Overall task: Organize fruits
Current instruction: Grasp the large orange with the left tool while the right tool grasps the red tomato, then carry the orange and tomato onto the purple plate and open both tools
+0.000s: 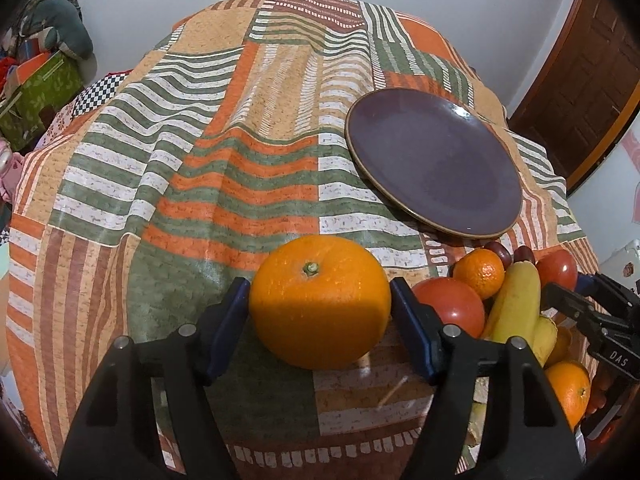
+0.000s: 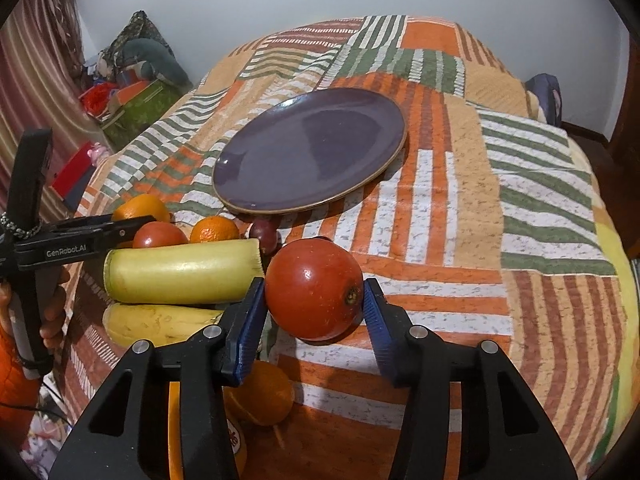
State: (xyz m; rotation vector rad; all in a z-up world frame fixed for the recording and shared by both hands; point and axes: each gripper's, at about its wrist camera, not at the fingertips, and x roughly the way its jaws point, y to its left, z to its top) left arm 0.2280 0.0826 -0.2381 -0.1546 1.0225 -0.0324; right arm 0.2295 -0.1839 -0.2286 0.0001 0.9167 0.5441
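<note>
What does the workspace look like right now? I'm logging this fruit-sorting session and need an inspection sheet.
Surface: patterned tablecloth, wrinkled, striped in orange, green and white.
Job's things: purple plate bare; large orange and red fruit each between pads; bananas, small orange and further fruit piled together.
Clutter: thin wooden stick on the cloth.
Grippers: left hand-held gripper brackets the large orange; right hand-held gripper brackets the red fruit; firm contact unclear for both.
Cables: nothing seen on the table.
Surroundings: green box, wooden door, white wall.
</note>
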